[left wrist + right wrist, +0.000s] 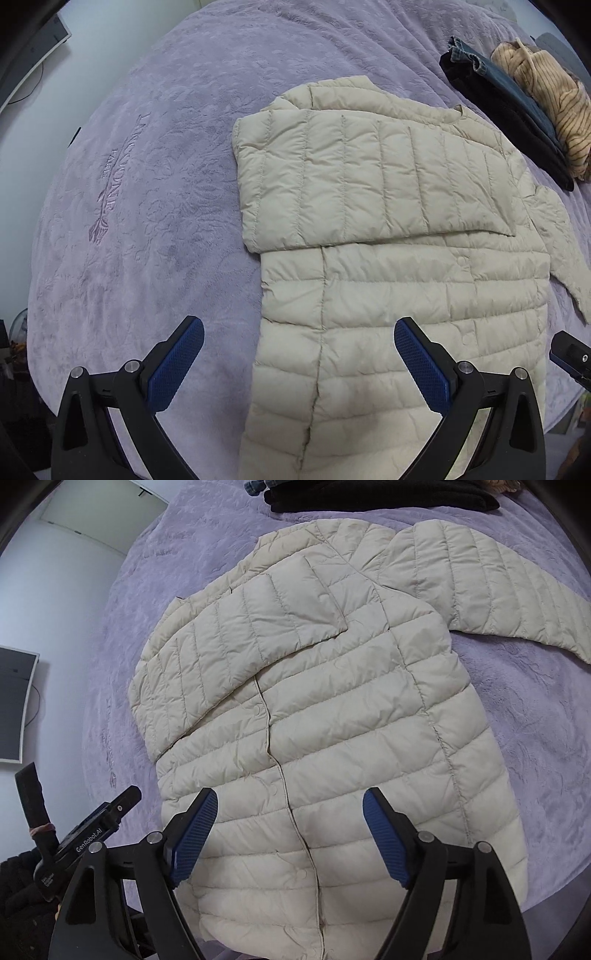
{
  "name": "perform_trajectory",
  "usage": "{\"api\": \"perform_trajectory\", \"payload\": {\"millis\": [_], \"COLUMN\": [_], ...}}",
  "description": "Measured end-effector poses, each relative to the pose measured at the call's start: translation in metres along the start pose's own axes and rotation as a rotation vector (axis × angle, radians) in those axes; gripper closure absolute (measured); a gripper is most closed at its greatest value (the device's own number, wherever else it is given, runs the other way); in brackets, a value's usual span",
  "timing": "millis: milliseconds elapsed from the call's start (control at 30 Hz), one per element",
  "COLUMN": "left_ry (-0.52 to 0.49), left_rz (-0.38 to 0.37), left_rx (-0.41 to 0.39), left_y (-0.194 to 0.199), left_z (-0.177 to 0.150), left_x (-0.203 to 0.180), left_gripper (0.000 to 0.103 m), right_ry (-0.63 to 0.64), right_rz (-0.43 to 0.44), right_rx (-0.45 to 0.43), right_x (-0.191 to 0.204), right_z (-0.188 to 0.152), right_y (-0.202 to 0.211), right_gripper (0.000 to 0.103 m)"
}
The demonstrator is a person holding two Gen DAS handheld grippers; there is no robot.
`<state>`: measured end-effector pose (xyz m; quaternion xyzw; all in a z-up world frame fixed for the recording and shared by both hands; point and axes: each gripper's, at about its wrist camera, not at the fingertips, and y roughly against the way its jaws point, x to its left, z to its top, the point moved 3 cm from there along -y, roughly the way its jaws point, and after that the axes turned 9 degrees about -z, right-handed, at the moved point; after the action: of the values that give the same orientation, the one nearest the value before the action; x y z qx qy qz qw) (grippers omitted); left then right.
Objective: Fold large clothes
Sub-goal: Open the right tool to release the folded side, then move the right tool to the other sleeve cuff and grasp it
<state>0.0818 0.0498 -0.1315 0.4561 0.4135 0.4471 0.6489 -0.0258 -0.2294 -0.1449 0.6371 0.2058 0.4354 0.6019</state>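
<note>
A cream quilted puffer jacket (399, 280) lies front-up on a purple bedspread (147, 192). Its left sleeve (354, 177) is folded across the chest. The other sleeve (498, 579) lies stretched out to the right. The jacket also fills the right wrist view (332, 709). My left gripper (299, 328) is open and empty, hovering above the jacket's lower left edge. My right gripper (290, 797) is open and empty, hovering above the jacket's hem near the button placket. The left gripper's tip shows in the right wrist view (110, 812).
A stack of folded clothes sits at the far right of the bed: dark jeans (509, 110) and a tan striped garment (546, 107). It shows as dark fabric (380, 496) in the right wrist view. A monitor (14, 705) stands by the white wall left of the bed.
</note>
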Motion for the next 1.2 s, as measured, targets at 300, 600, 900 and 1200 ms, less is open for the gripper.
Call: {"api": "perform_trajectory", "payload": {"millis": [300,600,900,1200], "left_ry": [-0.012,-0.110,-0.173,-0.242], "left_rz": [0.006,0.020,-0.003,-0.007], "left_rx": [0.029,0.059,0.117,0.128], "left_y": [0.008,0.009,-0.008,-0.022], "left_z": [-0.017,-0.025,-0.029,-0.020], "left_x": [-0.051,-0.106,-0.152,-0.195], "left_gripper": [0.000,0.000,0.000,0.000], "right_ry": [-0.028,-0.161,-0.346,-0.555], "right_rz": [0.071,0.096,0.141,0.129], "right_rx": [0.019,0.088,0.071,-0.102], "right_x": [-0.031,-0.084,-0.159,-0.261], "right_z": [-0.002,-0.002,0.001,0.027], "right_y": [0.010,0.000,-0.007,0.019], "right_gripper": [0.000,0.000,0.000,0.000]}}
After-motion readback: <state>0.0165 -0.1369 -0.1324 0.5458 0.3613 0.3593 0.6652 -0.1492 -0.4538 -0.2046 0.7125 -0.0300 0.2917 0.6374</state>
